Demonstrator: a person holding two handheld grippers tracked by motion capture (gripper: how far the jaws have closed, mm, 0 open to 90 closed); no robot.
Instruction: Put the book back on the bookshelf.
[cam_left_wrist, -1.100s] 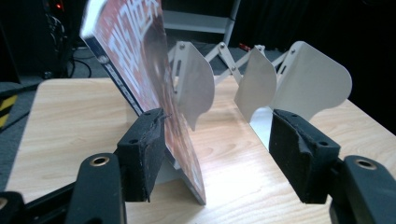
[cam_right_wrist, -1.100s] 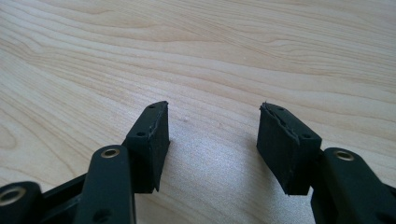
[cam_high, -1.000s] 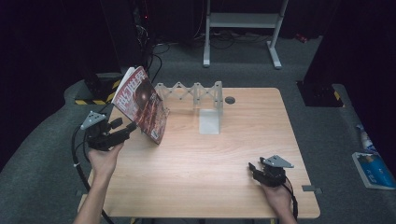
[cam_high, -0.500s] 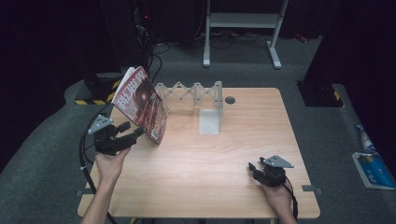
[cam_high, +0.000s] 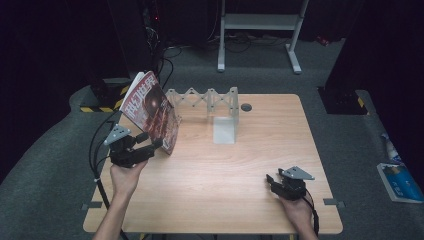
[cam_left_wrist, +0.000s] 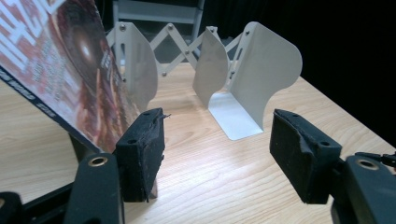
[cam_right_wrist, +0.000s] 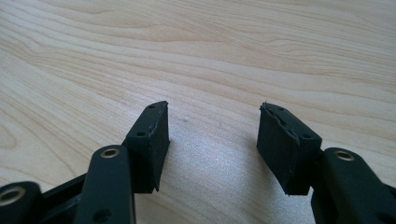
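A red-covered magazine (cam_high: 150, 112) stands tilted at the table's back left, leaning on the left end of a white folding book rack (cam_high: 210, 100). My left gripper (cam_high: 151, 141) is open just in front of the magazine's lower edge, with nothing between its fingers. In the left gripper view the magazine (cam_left_wrist: 60, 70) rises just left of the left jaw, the left gripper (cam_left_wrist: 217, 154) gapes wide, and the rack's plates (cam_left_wrist: 261, 70) stand ahead. Near the front right, my right gripper (cam_high: 272, 182) rests low over the bare wood, and the right gripper (cam_right_wrist: 212, 140) is open and holds nothing.
The wooden table (cam_high: 225, 165) has a small black round hole (cam_high: 246, 107) behind the rack. Cables (cam_high: 95, 150) trail off the left edge. A white metal stand (cam_high: 260, 22) is on the floor behind, and a blue-and-white item (cam_high: 397, 180) lies on the floor at right.
My left gripper has drawn back from the magazine toward the front and lower. The magazine stays leaning on the rack. The right gripper has not moved.
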